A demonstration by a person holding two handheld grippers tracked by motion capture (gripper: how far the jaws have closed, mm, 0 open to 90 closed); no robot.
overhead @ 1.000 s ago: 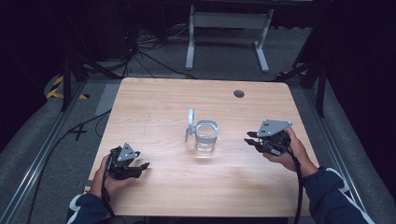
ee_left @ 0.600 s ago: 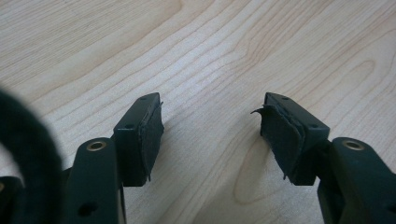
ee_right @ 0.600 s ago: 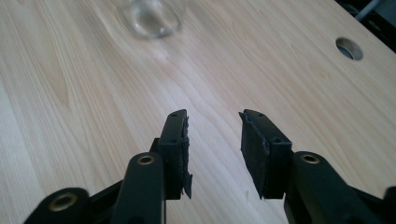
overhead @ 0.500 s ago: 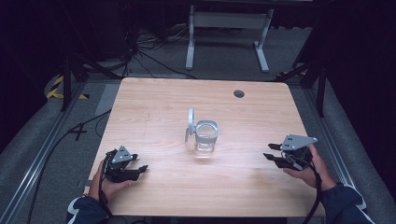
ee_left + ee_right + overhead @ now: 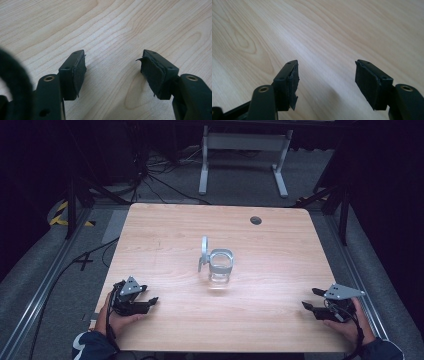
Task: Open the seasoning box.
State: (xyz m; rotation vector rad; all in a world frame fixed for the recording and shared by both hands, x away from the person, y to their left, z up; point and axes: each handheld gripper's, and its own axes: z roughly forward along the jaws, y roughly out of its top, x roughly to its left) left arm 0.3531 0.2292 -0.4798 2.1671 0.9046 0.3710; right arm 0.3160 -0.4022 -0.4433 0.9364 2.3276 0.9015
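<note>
Pale wood grain runs under both sets of jaws, and both are spread wide with nothing between them; over on the near left corner of the counter (image 5: 165, 235) the left gripper (image 5: 150, 301) sits low in the person's left hand (image 5: 117, 317), pointing toward the right, its jaws released and gaping; from the left gripper view the left gripper (image 5: 113, 68) shows two black pads (image 5: 79, 72) facing each other across a broad stretch of bare counter (image 5: 112, 25), the pad edges frayed, gripping nothing; whether the tips touch the wood I cannot tell; across at the near right corner the right gripper (image 5: 312, 299), grey plate on top, rests in the right hand (image 5: 350, 322) and points left, jaws likewise apart; the right gripper view confirms it, the right gripper (image 5: 327, 72) parted wide over plain counter (image 5: 324, 30), its pads (image 5: 365, 82) worn at the edges, empty between; out in the middle of the counter, well apart from both grippers, stands a clear glass jar (image 5: 220, 266), upright, with its hinged lid (image 5: 204, 251) swung open and standing up on the jar's left side; a small dark round hole (image 5: 256, 220) marks the far right part of the counter; beyond the far edge a white metal stand (image 5: 244, 155) sits on the grey floor among dark cables (image 5: 150, 175).
</note>
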